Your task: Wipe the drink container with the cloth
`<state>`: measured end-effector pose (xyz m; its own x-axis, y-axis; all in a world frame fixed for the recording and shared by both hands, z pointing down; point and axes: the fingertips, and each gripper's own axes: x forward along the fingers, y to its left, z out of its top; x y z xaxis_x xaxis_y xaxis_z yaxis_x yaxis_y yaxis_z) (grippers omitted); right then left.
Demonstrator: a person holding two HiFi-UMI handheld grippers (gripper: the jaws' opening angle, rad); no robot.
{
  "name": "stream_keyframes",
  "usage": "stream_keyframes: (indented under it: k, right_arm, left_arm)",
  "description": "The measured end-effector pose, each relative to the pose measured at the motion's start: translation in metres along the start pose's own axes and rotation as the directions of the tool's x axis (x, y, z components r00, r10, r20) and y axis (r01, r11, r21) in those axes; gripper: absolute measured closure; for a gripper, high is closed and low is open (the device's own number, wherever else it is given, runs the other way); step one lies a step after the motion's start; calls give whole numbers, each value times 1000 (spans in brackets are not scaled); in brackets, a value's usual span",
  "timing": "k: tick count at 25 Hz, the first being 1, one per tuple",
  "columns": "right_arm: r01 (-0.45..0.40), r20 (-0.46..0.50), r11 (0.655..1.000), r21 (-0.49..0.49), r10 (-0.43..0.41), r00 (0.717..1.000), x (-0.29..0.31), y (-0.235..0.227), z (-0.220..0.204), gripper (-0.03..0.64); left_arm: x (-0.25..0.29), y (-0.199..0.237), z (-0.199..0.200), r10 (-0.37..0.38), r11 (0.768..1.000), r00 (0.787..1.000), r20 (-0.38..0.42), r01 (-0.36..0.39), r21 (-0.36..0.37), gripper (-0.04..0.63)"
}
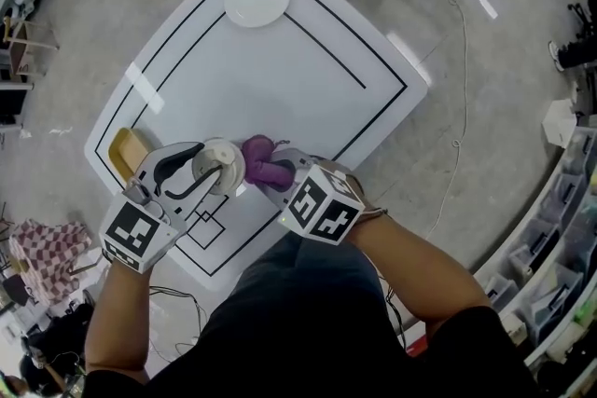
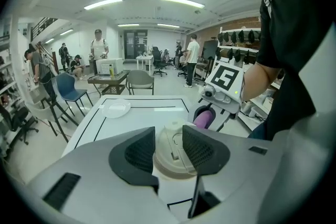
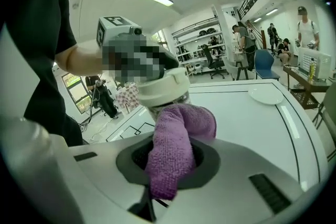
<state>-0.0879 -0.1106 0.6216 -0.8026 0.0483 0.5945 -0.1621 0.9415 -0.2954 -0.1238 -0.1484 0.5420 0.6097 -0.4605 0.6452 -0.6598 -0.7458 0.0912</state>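
Observation:
The drink container [image 1: 220, 165], a cup with a cream lid, stands at the table's near edge. My left gripper [image 1: 207, 172] is shut on the drink container [image 2: 173, 150], its dark pads on either side of the lid. My right gripper [image 1: 280, 174] is shut on the purple cloth [image 1: 260, 159]. In the right gripper view the cloth [image 3: 176, 147] bulges out from between the jaws and presses against the container [image 3: 163, 89] just under its lid. The left gripper view shows the cloth [image 2: 202, 118] to the right of the lid, with my right gripper [image 2: 207, 119] behind it.
A white plate [image 1: 256, 0] lies at the far end of the white table [image 1: 308, 70]. A yellow-tan object [image 1: 128, 151] sits at the table's left edge beside my left gripper. Chairs, shelves and several people stand around the room.

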Motion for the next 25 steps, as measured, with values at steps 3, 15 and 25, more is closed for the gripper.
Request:
stream_keyframes:
  k: [3,15,25]
  right_arm:
    - [-13,-79,1000,-28,11,997,17,-8,-16,549]
    - [-79,-299,991,-104,44,953,57,-33,-54,549]
    - [-166,-283,981,-100,132,950,46,-41,-49,548]
  left_arm:
    - [1,2,-1,-1,1000,1000,6,1,-13,413]
    - [2,8,-1,-16,1000,1000,8,16,9,413]
    - [2,9,0,-34,998,999,2,34,62,413]
